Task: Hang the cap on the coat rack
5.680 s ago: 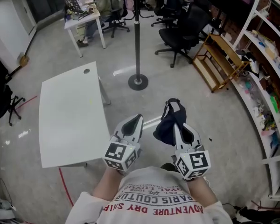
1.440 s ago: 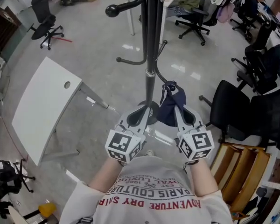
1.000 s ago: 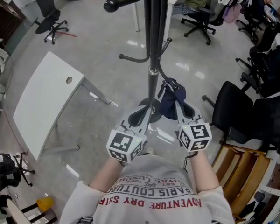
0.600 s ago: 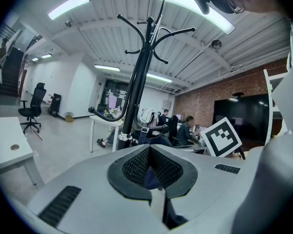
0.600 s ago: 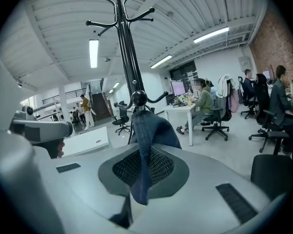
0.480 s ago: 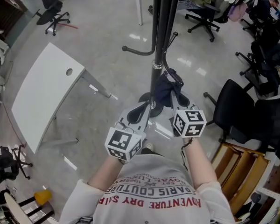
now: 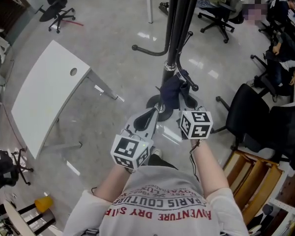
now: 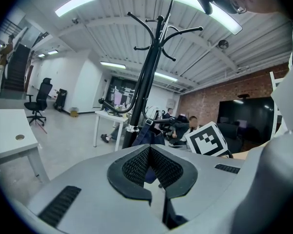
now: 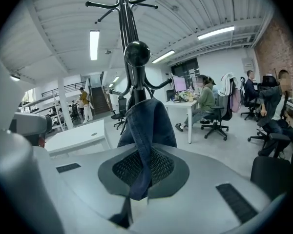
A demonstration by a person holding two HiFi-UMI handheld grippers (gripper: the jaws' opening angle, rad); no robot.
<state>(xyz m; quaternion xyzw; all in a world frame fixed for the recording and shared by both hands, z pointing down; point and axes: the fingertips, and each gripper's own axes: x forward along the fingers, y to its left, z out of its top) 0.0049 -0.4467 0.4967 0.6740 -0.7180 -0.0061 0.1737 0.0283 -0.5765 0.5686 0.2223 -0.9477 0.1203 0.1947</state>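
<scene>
The left gripper (image 8: 149,152) has its jaws closed together, empty. Beyond them rises a black coat rack (image 8: 146,82), a dark blue cap (image 8: 145,135) against its pole; a white surface (image 8: 10,135) stands left.

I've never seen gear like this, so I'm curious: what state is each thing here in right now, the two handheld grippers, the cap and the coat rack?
Right gripper: fingers shut on the cap.
Left gripper: fingers shut, nothing held.
Cap: gripped, held up just below a ball-tipped hook of the coat rack; whether it is hooked cannot be told.
Coat rack: upright on the floor.
</scene>
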